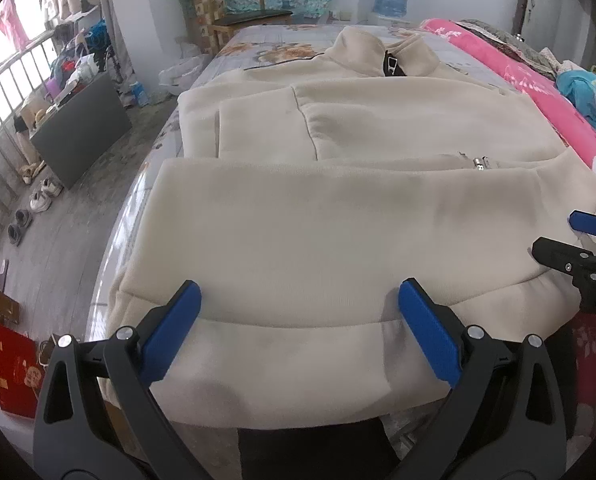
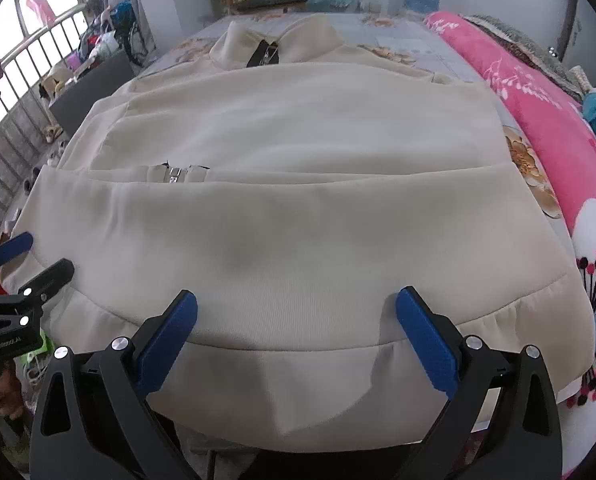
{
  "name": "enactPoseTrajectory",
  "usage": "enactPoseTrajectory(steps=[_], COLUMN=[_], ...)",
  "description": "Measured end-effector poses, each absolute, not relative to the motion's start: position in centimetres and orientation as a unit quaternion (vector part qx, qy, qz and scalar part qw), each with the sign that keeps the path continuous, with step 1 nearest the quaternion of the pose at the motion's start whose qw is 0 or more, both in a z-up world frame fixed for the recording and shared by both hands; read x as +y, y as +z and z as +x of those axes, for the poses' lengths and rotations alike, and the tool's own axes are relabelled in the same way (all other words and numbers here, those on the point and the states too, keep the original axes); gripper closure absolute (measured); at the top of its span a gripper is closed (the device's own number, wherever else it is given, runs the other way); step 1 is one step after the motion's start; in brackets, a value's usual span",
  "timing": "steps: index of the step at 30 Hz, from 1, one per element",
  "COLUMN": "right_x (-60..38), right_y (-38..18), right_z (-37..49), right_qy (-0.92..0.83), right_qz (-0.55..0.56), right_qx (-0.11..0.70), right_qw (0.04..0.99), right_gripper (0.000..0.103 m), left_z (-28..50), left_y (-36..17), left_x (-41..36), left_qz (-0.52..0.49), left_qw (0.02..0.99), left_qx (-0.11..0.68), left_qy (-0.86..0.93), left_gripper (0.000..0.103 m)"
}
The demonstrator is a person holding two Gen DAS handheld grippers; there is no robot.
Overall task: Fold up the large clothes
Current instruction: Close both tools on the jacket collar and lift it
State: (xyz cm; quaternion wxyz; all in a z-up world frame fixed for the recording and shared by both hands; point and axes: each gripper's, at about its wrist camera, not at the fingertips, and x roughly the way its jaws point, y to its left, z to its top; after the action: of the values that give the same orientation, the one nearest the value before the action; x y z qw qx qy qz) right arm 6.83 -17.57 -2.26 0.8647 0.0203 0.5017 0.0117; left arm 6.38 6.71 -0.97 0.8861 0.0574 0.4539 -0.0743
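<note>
A cream zip-up jacket (image 1: 338, 208) lies spread on the bed, collar at the far end, sleeves folded in across its body. Its ribbed hem (image 1: 289, 364) hangs at the near bed edge. My left gripper (image 1: 300, 296) stands open over the hem's left part, nothing between its blue pads. The right wrist view shows the same jacket (image 2: 298, 200), and my right gripper (image 2: 298, 300) is open above the hem (image 2: 310, 384) on the right part. Each gripper shows at the edge of the other's view: the right gripper (image 1: 562, 238), the left gripper (image 2: 47, 256).
A pink flowered blanket (image 2: 538, 92) runs along the bed's right side, with a blue cloth (image 1: 590, 96) beyond it. The floral bedsheet (image 1: 265, 40) shows past the collar. Left of the bed are shoes (image 1: 41, 196), a dark panel (image 1: 81, 128), a red box (image 1: 13, 372) and window bars.
</note>
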Motion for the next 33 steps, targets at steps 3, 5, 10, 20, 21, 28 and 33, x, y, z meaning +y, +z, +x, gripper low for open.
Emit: enactPoseTrajectory(steps=[3, 5, 10, 20, 21, 28, 33], right_x=[-18.2, -18.8, -20.8, -24.7, -25.1, -25.4, -25.9], right_y=[-0.7, 2.0, 8.1, 11.4, 10.9, 6.0, 1.7], right_z=[7.0, 6.9, 8.9, 23.1, 25.4, 36.7, 41.5], right_qy=[0.036, 0.059, 0.096, 0.114, 0.115, 0.1, 0.099], right_qz=[0.029, 0.022, 0.0, 0.05, 0.063, 0.103, 0.139], right_qx=[0.512, 0.486, 0.436, 0.445, 0.454, 0.515, 0.547], right_qw=[0.858, 0.872, 0.895, 0.887, 0.881, 0.845, 0.819], right_gripper=[0.006, 0.006, 0.006, 0.006, 0.006, 0.015, 0.035], left_z=[6.4, 6.6, 9.8, 26.0, 28.5, 38.9, 41.7], left_y=[0.5, 2.9, 9.0, 10.9, 10.4, 5.7, 1.9], left_x=[7.5, 8.2, 9.5, 5.4, 4.5, -0.2, -1.4], left_qz=[0.048, 0.038, -0.002, -0.072, -0.084, -0.087, -0.071], left_qw=[0.894, 0.908, 0.925, 0.893, 0.886, 0.867, 0.848], left_qx=[0.439, 0.408, 0.359, 0.394, 0.406, 0.454, 0.496], left_qy=[-0.078, -0.087, -0.127, -0.205, -0.208, -0.186, -0.176], left_gripper=[0.007, 0.007, 0.007, 0.019, 0.024, 0.042, 0.046])
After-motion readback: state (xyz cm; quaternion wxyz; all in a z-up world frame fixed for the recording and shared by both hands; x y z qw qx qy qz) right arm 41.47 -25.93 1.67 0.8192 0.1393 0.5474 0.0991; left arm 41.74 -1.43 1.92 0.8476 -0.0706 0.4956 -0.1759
